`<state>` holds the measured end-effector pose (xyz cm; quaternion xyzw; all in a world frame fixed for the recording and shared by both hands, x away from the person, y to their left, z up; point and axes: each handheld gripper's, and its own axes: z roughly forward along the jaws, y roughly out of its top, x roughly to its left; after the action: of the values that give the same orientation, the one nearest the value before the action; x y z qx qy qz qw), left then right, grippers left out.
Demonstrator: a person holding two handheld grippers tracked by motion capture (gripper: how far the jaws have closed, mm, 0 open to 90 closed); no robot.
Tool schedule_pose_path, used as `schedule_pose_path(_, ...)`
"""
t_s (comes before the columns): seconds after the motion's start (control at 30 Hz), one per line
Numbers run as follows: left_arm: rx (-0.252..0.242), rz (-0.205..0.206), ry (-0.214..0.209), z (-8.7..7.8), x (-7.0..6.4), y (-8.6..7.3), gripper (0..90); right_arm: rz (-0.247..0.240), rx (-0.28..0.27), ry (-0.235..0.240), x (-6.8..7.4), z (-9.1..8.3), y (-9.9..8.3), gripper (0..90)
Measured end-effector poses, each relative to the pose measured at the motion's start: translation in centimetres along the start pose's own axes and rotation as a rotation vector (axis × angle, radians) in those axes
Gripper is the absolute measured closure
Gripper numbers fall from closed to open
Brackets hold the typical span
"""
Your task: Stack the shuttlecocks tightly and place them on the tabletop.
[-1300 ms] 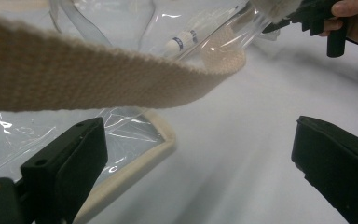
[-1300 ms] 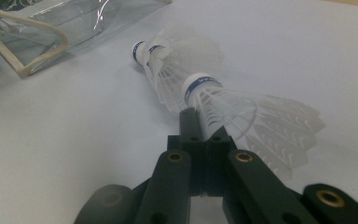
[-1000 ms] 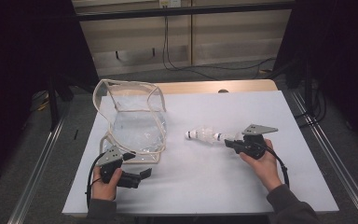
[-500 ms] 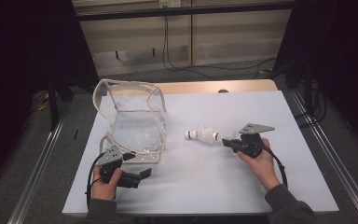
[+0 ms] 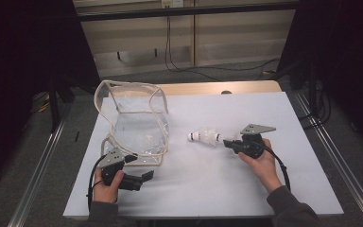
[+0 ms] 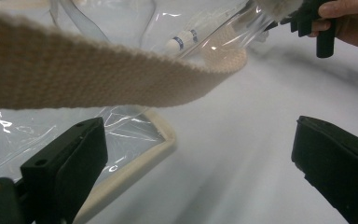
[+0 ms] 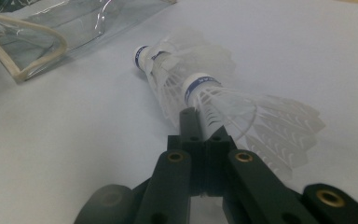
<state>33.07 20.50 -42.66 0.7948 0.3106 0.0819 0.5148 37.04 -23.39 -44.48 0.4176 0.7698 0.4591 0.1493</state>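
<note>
Now right gripper [image 5: 228,142] jaws pinch shuttlecock stack [image 5: 205,137] feathers, corks pointing left at clear bag [image 5: 137,127]; left gripper [image 5: 144,177] jaws wide

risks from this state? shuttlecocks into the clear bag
1. The right gripper pinches only the thin feather skirt of the nearer of two nested shuttlecocks; the farther one could slide off when lifted, or the feathers could crush.
2. The clear bag sags, with its woven strap hanging ahead of the open left gripper. The strap could snag, and the mouth may need holding open.
</note>
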Motion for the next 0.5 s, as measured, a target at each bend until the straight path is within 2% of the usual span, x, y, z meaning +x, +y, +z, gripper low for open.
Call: schedule_pose_path(0.5, 0.002, 0.000, 0.001, 0.00, 0.03, -0.02, 3.5, -0.005, 0.009, 0.003, 0.20, 0.66, 0.28, 90.0)
